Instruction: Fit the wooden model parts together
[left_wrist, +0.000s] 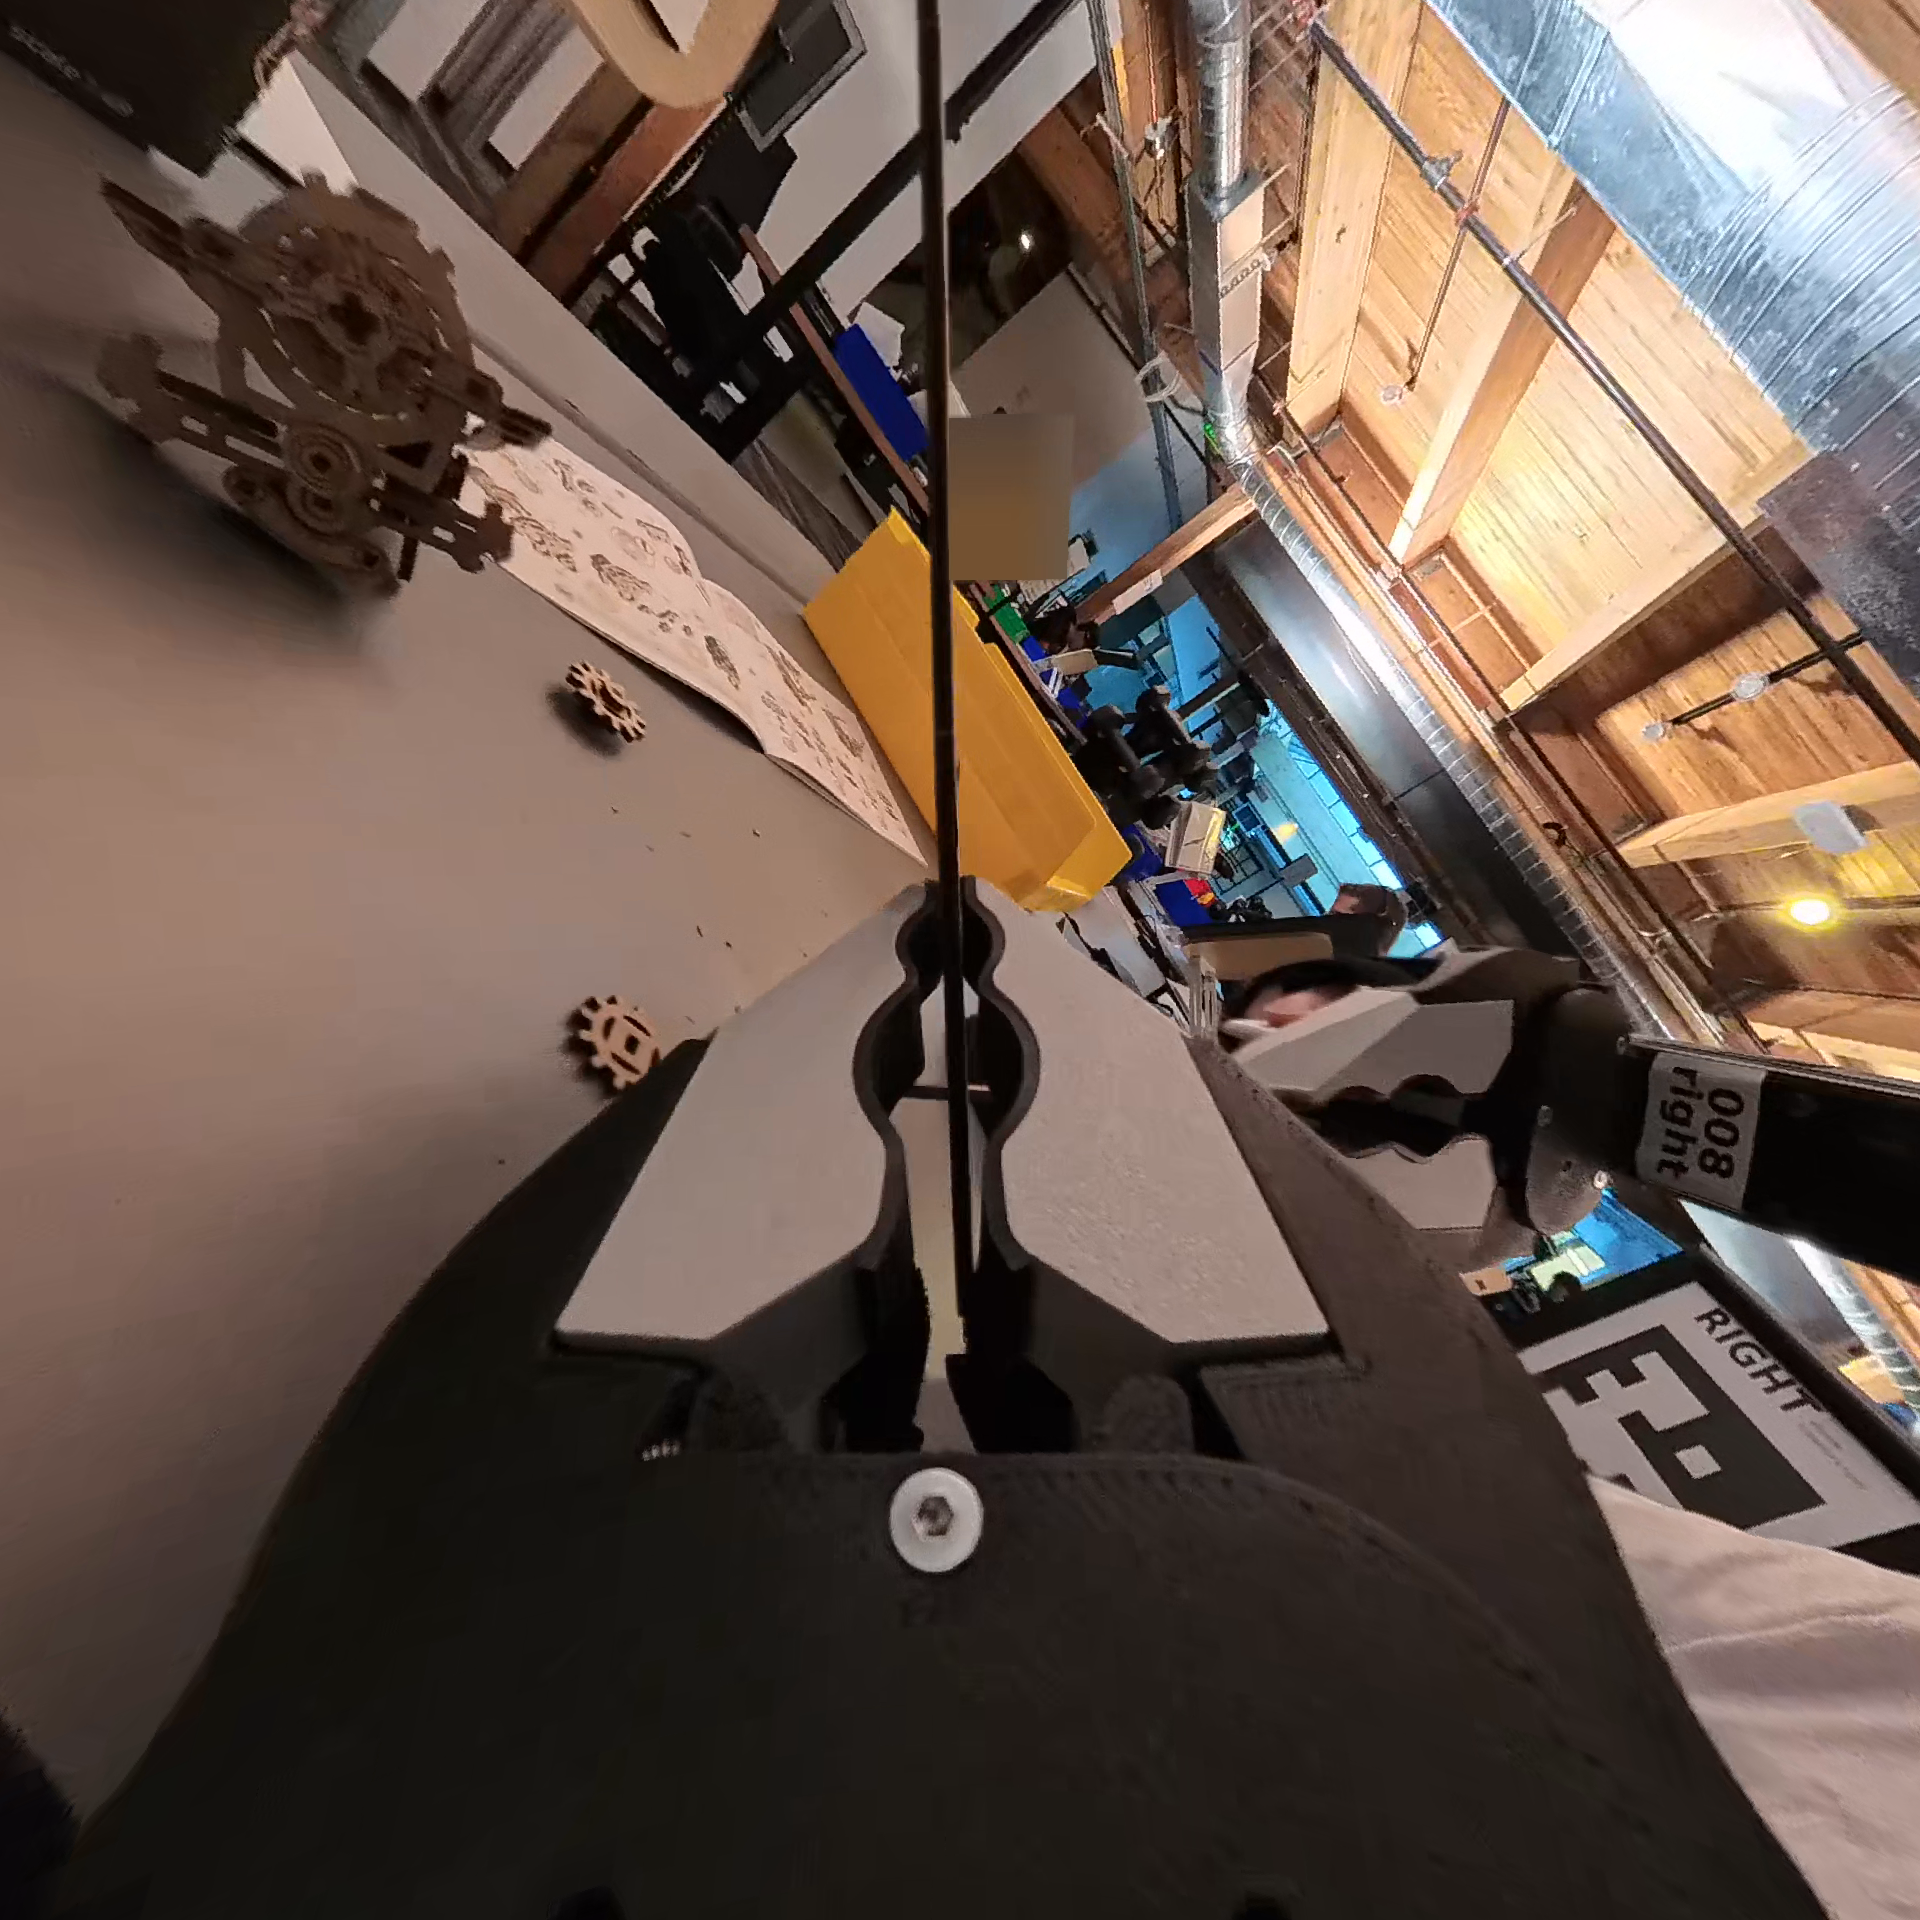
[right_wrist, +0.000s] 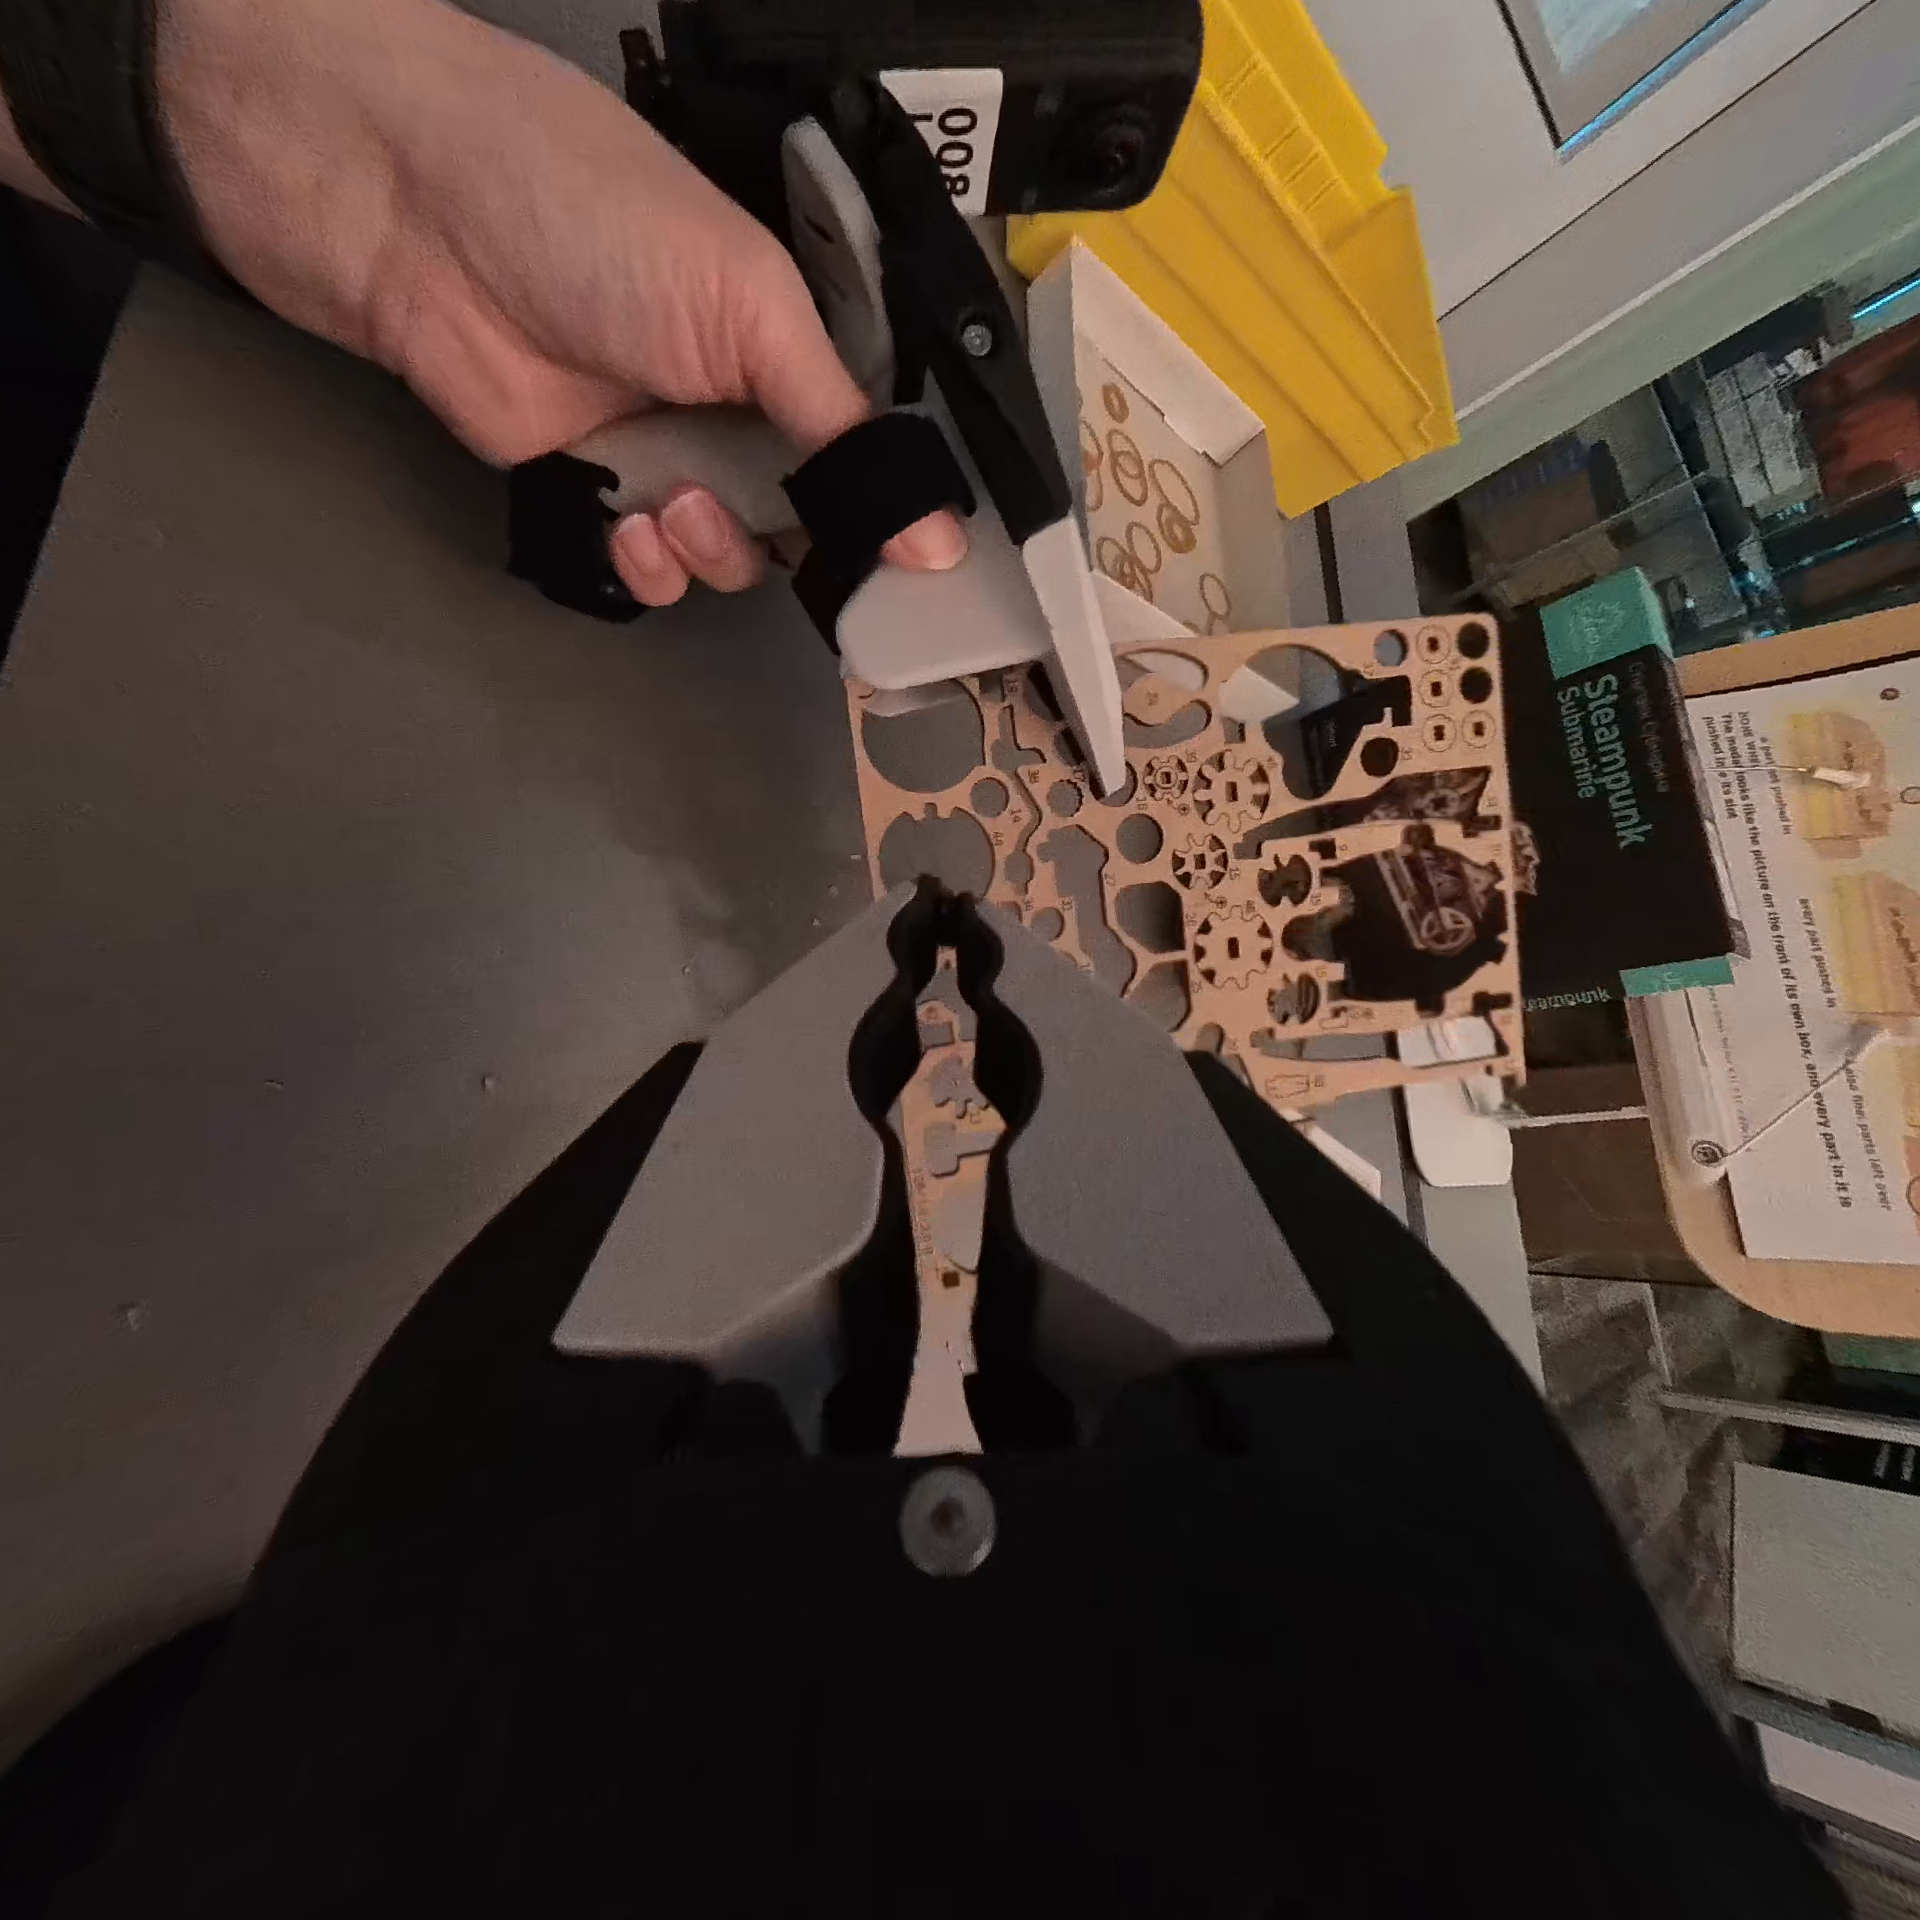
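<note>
Thin perforated plywood sheet (right_wrist: 1184, 883) between claws

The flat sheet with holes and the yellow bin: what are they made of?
The sheet looks like thin plywood: pale, matte tan, with dark, burnt-looking edges around the gear cutouts, probably laser-cut. The yellow bin looks like moulded plastic: smooth, even colour, ribbed walls, a slight shine.

You're working with a thin pale laser-cut plywood sheet (right_wrist: 1195, 883), matt, its cut edges scorched dark. The grey table top (left_wrist: 312, 883) looks matt and faintly pitted; the yellow plastic bin (left_wrist: 997, 748) smooth, slightly glossy.
</note>
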